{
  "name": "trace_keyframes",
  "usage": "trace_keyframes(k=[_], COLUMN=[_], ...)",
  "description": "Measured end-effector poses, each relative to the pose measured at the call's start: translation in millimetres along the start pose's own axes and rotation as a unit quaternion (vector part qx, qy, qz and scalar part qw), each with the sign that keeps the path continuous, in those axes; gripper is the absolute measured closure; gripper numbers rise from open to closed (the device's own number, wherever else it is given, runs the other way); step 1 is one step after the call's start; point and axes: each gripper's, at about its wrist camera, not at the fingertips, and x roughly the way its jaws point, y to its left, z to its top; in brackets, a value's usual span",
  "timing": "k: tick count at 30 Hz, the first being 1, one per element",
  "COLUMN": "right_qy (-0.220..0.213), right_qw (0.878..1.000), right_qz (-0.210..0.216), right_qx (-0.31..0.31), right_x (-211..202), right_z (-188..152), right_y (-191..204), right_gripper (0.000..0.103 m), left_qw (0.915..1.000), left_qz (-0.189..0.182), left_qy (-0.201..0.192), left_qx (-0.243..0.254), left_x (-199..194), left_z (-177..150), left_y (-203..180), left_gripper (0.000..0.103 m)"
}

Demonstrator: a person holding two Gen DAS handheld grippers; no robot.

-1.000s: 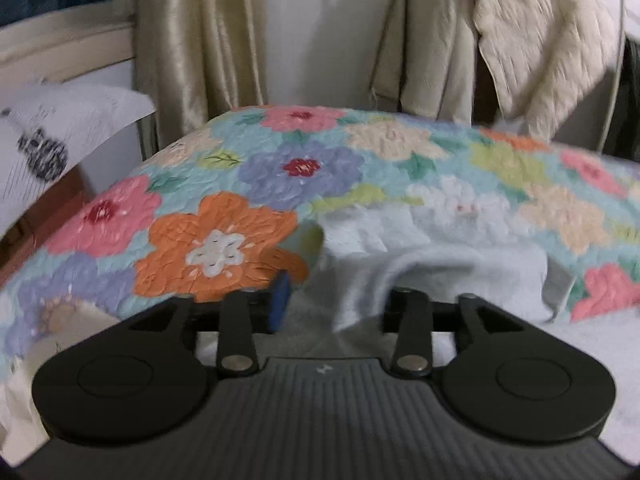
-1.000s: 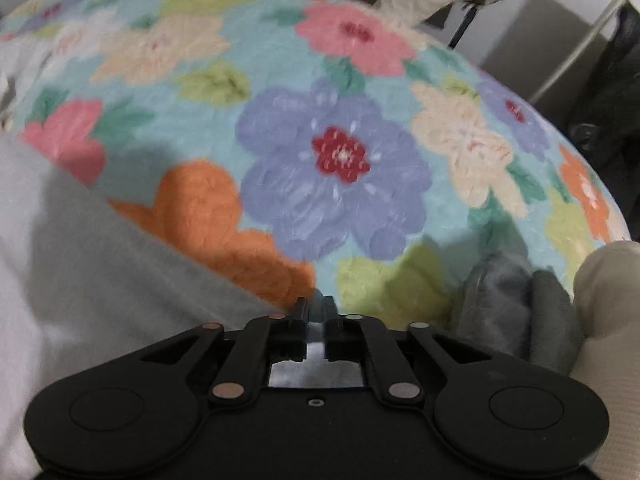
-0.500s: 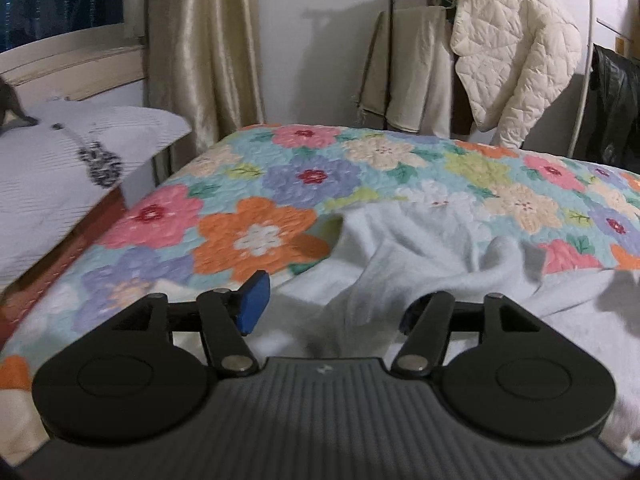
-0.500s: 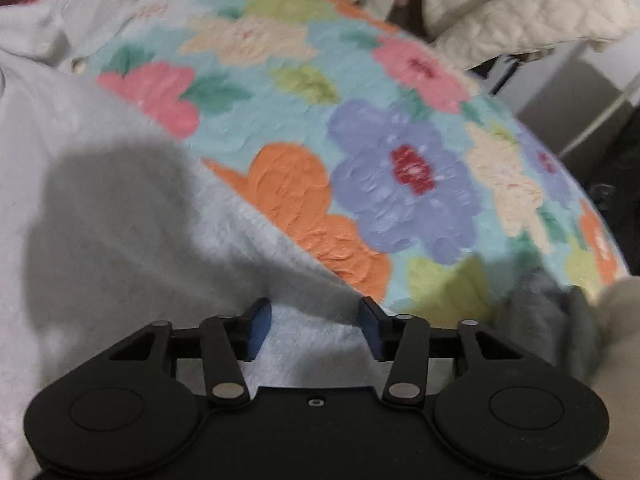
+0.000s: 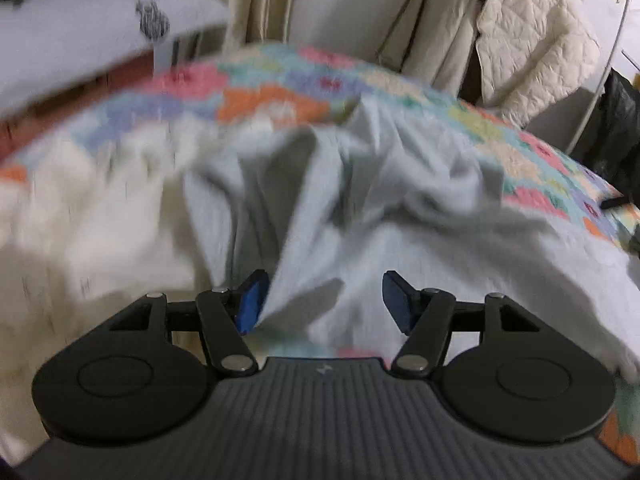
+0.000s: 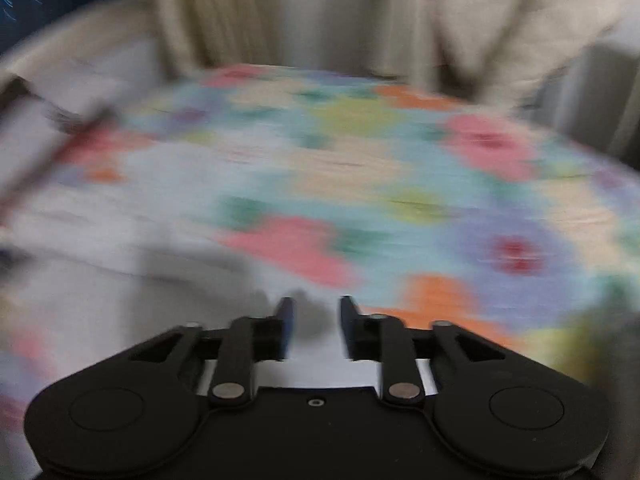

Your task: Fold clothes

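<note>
A pale grey garment (image 5: 360, 200) lies rumpled on the flowered quilt (image 5: 280, 92), with deep creases running toward me. My left gripper (image 5: 324, 300) is open above its near part, blue pads wide apart, nothing between them. In the right wrist view the picture is heavily blurred; the same garment (image 6: 120, 300) shows as a pale patch at lower left. My right gripper (image 6: 316, 320) is open over the garment's edge, with a gap between its fingers and nothing held.
A cream quilted jacket (image 5: 532, 32) hangs on a rack behind the bed, beside beige curtains (image 5: 256, 4). A white cloth heap (image 5: 80, 200) lies left of the garment. A grey striped pillow (image 5: 80, 28) sits at far left. A dark bag (image 5: 620, 128) stands at right.
Both grippers have swung quickly, blurring the views. The left one opened wider and now looks down on the garment. The right one, shut a second ago, stays open and points across the bed.
</note>
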Motion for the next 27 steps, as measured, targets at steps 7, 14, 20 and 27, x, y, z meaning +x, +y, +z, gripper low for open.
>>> trace_keyframes(k=[7, 14, 20, 27], right_qy=[0.076, 0.134, 0.157, 0.207], right_qw=[0.986, 0.968, 0.962, 0.917], right_qz=[0.107, 0.106, 0.164, 0.281], right_qx=[-0.103, -0.181, -0.151, -0.196], right_x=[37.5, 87.0, 126.9, 138.6], right_z=[57.7, 94.8, 104.7, 61.9], right_y=[107.9, 145.8, 137.3, 154.1], right_gripper=[0.055, 0.055, 0.044, 0.1], left_qw=[0.9951, 0.9935, 0.9916, 0.9869], left_qz=[-0.038, -0.043, -0.062, -0.066], left_qy=[-0.091, -0.106, -0.113, -0.147], left_qx=[-0.007, 0.0, -0.016, -0.001], left_x=[-33.1, -27.8, -15.0, -13.1], left_z=[23.7, 26.3, 15.1, 8.0], left_y=[11.9, 20.9, 23.5, 27.1], left_gripper=[0.041, 0.041, 0.041, 0.041])
